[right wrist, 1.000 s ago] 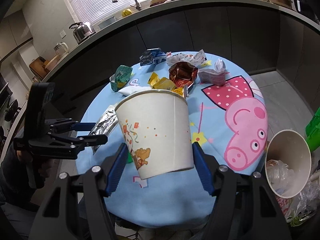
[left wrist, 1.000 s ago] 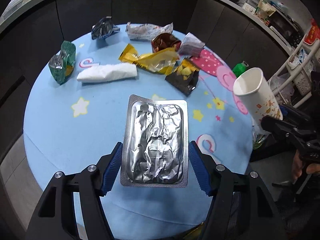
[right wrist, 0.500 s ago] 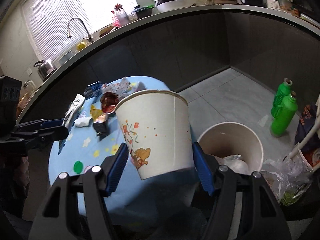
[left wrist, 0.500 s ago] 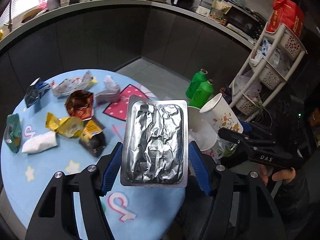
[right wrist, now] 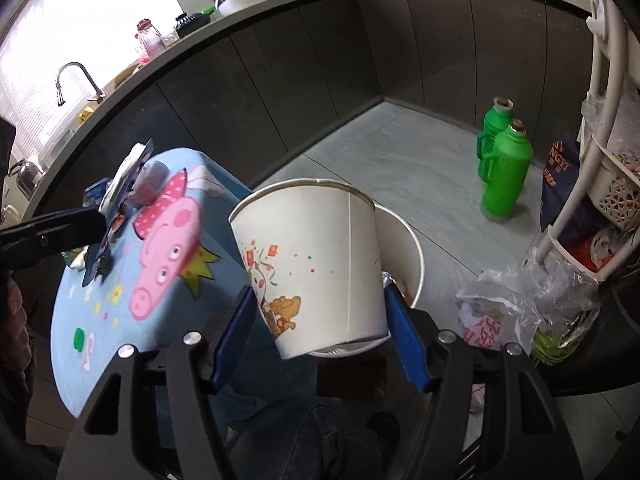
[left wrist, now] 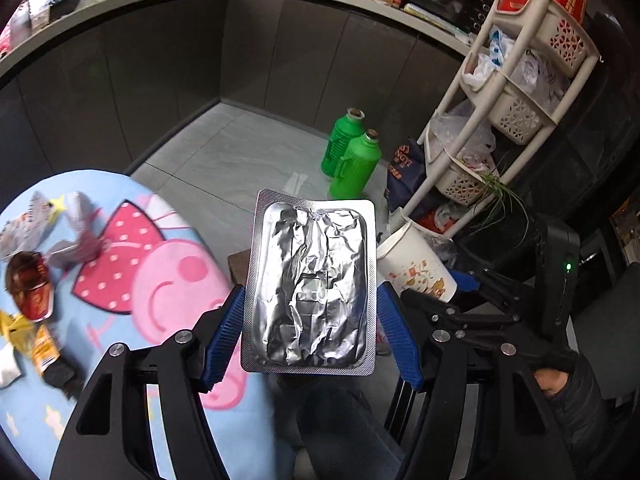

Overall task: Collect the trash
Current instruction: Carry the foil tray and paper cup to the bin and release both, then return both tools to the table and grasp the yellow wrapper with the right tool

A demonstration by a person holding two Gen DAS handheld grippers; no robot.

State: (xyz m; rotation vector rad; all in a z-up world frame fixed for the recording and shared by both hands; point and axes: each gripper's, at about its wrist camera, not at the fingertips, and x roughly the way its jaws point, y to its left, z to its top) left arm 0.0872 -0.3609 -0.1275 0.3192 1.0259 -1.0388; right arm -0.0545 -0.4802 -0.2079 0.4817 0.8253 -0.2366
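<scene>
- my left gripper (left wrist: 310,336) has its blue pads clamped on the two long edges of a foil blister pack (left wrist: 310,292), crumpled silver side toward the camera, held upright and clear of the table.
- my right gripper (right wrist: 320,320) is closed on a paper cup (right wrist: 316,268) printed with confetti and a little bear; its mouth tips up and away from me.
- the cup sits directly in front of the round white bin (right wrist: 404,248) on the floor beside the table; the bin's rim shows just behind it, and i can make out something inside but not what.
- from the left view the blister pack covers where the bin should be, so i can't tell whether it is over the opening.
- my read on progress: two pieces are in hand and off the table, neither dropped yet, so this trip is at the carry-to-bin stage.
- plenty is left on the blue cartoon-pig tablecloth (left wrist: 160,292): a red-brown wrapper (left wrist: 30,284), a yellow wrapper (left wrist: 40,344), a silvery packet (left wrist: 24,228), a white wad at the edge (left wrist: 8,372).
- the right view also shows a small green cap (right wrist: 79,338) on the cloth.
- a loose clear plastic bag (right wrist: 532,300) lies on the floor by the rack; i can't say whether it counts as trash.
</scene>
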